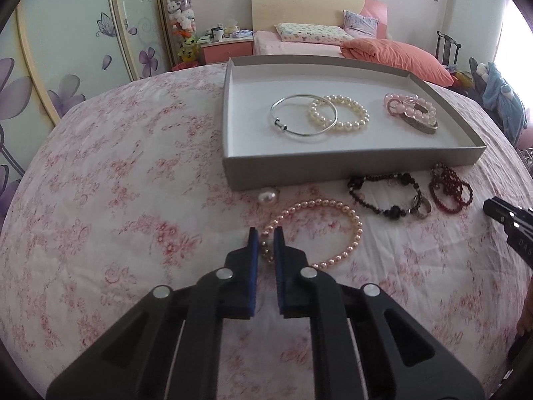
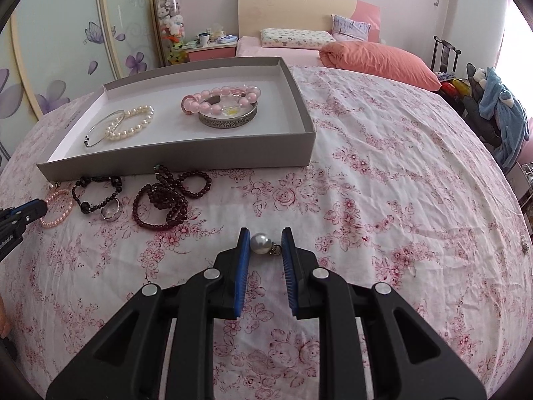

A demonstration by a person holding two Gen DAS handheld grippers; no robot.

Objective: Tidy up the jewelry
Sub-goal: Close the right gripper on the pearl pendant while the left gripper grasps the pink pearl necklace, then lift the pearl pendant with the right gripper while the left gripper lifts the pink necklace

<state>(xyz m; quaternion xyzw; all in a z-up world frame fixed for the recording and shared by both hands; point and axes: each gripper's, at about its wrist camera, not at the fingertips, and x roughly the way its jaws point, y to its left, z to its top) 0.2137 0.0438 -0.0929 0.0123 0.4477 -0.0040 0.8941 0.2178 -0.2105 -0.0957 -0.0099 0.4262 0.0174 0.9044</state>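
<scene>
Floral pink bedsheet [image 2: 383, 166]: left tool [image 1: 265, 233] narrowly straddles pink pearl bracelet [image 1: 333, 230], grip unclear; right tool [image 2: 265, 236] open around grey pearl pendant [image 2: 261, 243].

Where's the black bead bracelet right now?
The black bead bracelet lies on the bedspread just in front of the gray tray, between the pink pearl bracelet and the dark red beads.

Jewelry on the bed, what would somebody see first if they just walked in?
Probably the grey tray on the flowery bedspread, holding a silver bangle, white pearl bracelet and pink bead bracelet. In front of it lie a black bracelet and dark red beads. The left tool straddles a pink pearl bracelet, and the right tool frames a big pearl.
</scene>
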